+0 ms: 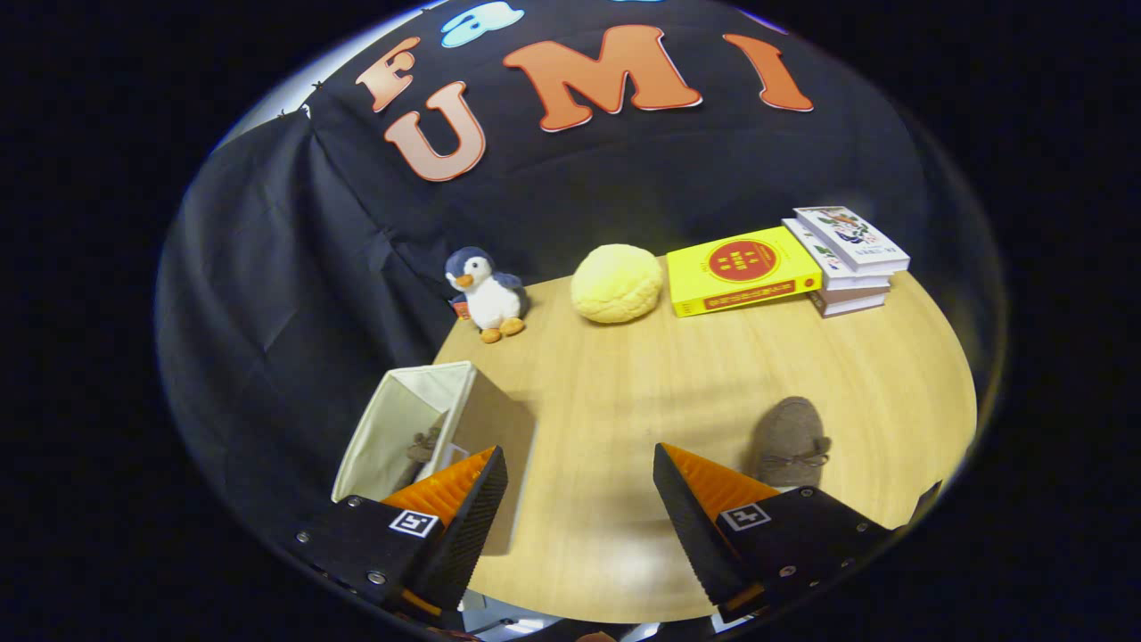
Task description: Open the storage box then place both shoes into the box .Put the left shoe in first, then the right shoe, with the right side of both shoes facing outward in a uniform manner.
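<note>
Fabric box point(419, 419), suede shoe point(789, 441), ribbed jaws apart.

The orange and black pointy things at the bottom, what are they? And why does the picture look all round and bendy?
Those are the two fingers of a gripper, a pinching tool that a person carries by hand. A small camera rides on it and looks forward along the fingers; its very wide lens bends the picture into a round shape.

The fingers are spread wide apart and hold nothing; just bare wooden table lies between them.

Beside one finger stands a cream fabric storage box, open, with a brown shoe already inside. Just past the other finger, a second brown shoe lies on the table.

Farther away sit a toy penguin, a soft yellow cushion, a yellow book and a small stack of books.
</note>
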A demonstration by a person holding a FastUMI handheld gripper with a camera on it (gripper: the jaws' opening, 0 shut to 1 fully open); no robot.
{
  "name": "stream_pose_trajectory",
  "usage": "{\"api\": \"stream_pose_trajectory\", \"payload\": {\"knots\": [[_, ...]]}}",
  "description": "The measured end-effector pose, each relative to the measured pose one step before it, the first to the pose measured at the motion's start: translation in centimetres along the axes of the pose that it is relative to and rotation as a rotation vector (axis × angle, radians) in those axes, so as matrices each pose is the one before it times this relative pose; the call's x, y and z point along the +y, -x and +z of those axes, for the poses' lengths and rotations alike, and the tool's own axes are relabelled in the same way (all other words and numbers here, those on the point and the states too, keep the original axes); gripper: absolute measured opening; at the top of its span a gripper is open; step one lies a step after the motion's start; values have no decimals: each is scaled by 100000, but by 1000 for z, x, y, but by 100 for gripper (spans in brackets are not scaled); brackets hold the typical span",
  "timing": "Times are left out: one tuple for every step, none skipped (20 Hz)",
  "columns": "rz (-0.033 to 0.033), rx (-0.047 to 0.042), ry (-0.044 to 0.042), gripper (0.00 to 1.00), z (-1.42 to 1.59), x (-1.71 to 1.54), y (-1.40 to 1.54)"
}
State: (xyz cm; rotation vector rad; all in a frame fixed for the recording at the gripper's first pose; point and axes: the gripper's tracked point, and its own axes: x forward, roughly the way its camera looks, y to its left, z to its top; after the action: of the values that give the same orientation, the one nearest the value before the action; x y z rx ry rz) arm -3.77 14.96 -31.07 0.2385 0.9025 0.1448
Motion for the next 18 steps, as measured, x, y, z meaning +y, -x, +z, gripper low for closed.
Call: {"api": "stream_pose_trajectory", "payload": {"knots": [[-3002,-656,859,99,-252,-1634,439],[-2264,-457,208,99,-302,-1366,178],[-2064,236,-168,99,-454,-1349,182],[-1571,504,-345,99,-566,-1299,116],[-1763,899,-266,99,-740,-1210,-62],[-1510,1007,-172,99,-750,-1158,-141],[-1688,1735,-190,99,-802,-1064,-189],[-873,2599,-520,99,-905,-836,-123],[-346,875,-1307,99,-472,-667,-87],[-553,101,-1110,99,-54,-740,-29],[-1185,191,-225,99,-277,-660,-188],[-1680,301,806,99,-238,-979,-251],[-2061,523,1206,99,-310,-965,-483],[-1262,714,894,99,-432,-727,-406],[-879,1214,510,99,-485,-552,-425],[-507,1239,154,99,-543,-449,-459],[-605,1255,335,99,-528,-473,-699],[-783,1556,575,99,-519,-481,-583]]}}
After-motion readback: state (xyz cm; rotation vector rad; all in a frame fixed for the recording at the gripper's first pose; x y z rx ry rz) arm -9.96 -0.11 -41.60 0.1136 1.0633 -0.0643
